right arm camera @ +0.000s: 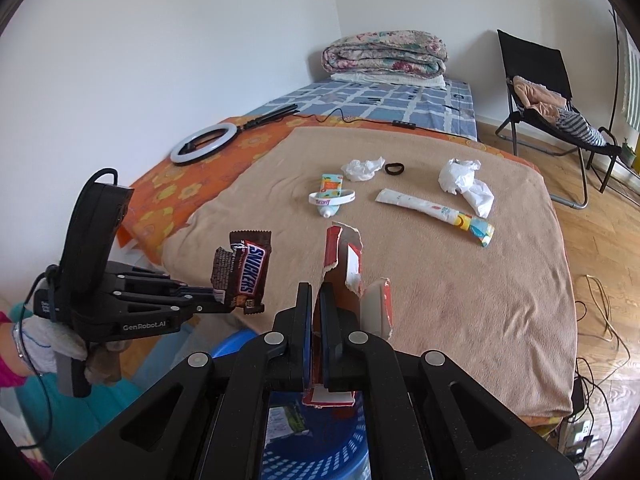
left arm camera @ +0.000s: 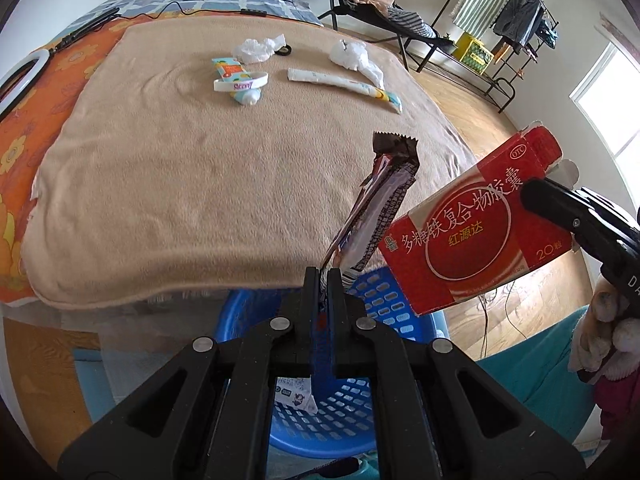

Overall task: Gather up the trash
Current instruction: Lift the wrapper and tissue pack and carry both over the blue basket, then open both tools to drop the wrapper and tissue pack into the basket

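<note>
My left gripper [left arm camera: 322,274] is shut on the lower end of a brown Snickers wrapper [left arm camera: 384,196], which sticks up over the bed's near edge. My right gripper [right arm camera: 315,290] is shut on a torn red medicine box [right arm camera: 348,264]. Both are held above a blue perforated basket [left arm camera: 240,320] on the floor, with a printed scrap [left arm camera: 294,396] inside. In the right wrist view the left gripper [right arm camera: 224,302] holds the Snickers wrapper [right arm camera: 248,272] at the left. On the tan blanket [right arm camera: 440,300] lie two crumpled tissues [right arm camera: 362,168] [right arm camera: 464,184], a small tube [right arm camera: 330,194] and a long tube [right arm camera: 432,210].
A white wristband [right arm camera: 332,199] lies across the small tube, and a black hair tie [right arm camera: 394,169] sits behind it. A ring light [right arm camera: 204,144] and cable rest on the orange sheet. A folded quilt [right arm camera: 384,52], black chair [right arm camera: 540,80], clothes rack [left arm camera: 516,24] and floor cables [right arm camera: 600,320] surround the bed.
</note>
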`<state>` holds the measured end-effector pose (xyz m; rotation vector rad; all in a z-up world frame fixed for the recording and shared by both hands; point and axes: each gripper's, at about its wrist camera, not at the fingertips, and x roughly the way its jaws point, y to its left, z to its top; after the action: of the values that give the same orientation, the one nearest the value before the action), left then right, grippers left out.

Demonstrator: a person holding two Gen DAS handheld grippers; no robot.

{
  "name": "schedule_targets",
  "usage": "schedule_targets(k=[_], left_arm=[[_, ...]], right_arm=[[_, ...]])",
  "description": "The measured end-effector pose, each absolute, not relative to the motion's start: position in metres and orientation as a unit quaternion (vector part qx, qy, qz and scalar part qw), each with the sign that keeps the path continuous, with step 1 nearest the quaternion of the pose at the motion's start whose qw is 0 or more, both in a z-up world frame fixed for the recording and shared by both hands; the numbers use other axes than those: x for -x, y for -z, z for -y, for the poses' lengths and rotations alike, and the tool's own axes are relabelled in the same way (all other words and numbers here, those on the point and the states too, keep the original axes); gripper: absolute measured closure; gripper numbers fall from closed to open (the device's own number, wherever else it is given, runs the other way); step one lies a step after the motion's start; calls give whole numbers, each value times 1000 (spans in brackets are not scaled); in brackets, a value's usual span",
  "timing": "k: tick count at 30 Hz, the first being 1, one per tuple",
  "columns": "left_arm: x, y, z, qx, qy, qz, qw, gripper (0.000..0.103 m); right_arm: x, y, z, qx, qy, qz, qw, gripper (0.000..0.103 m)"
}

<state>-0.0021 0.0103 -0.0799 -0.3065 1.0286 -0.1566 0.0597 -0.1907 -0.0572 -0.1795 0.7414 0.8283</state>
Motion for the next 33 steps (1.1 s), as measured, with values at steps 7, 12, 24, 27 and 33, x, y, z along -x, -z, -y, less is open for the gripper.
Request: schedule_targets(k=[7, 12, 24, 27, 33], left_arm=[[22, 102, 3, 132, 77, -510, 846, 101], [29, 125, 9, 126, 73, -532, 834, 101], [36, 170, 11, 117, 62, -576, 807, 101], [36, 175, 11, 113, 60, -581, 804, 101], [37, 177, 12, 106, 53, -582, 804, 101]], right_arm=[[-32, 86, 199, 89, -388, -379, 835, 101], [-22, 105, 203, 95, -381, -394, 831, 101], [-19, 149, 196, 105, -369, -438, 813, 101], [-18, 159, 193, 109, -368, -451, 806, 101], [-19, 173, 189, 114, -365, -470, 796, 101]])
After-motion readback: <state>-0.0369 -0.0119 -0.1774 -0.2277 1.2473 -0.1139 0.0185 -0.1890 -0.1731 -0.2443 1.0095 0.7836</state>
